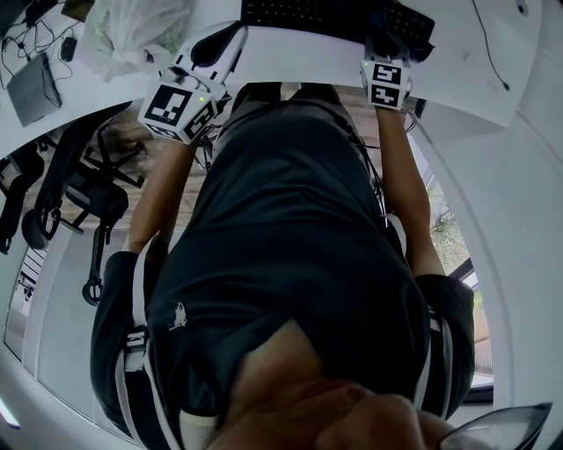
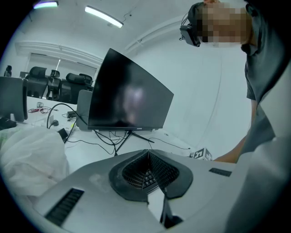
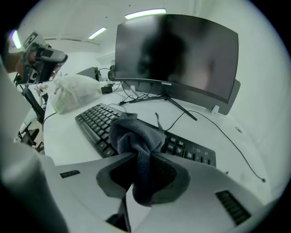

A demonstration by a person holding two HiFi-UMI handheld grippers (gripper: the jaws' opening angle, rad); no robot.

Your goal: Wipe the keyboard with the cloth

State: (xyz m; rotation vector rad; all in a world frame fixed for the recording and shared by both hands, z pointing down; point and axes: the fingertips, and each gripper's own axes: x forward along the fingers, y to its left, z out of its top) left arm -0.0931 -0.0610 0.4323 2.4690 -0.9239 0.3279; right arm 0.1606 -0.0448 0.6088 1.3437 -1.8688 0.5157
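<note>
The black keyboard (image 3: 97,120) lies on the white desk in front of a monitor; in the head view the keyboard (image 1: 303,12) is at the top edge. My right gripper (image 3: 142,157) is shut on a dark grey cloth (image 3: 135,134), which bunches up above the jaws and hangs over the keyboard's middle. The head view shows the right gripper (image 1: 387,39) at the keyboard's right part. My left gripper (image 2: 148,154) is shut with nothing held, its jaw tips meeting, and a few keys show behind them. In the head view the left gripper (image 1: 214,46) hovers left of the keyboard.
A curved black monitor (image 3: 177,54) on a thin-legged stand sits behind the keyboard, with cables trailing over the desk. A white plastic bag (image 3: 72,93) lies at the desk's left. The desk edge (image 1: 290,72) is close to the person's body. Office chairs (image 1: 79,189) stand on the left.
</note>
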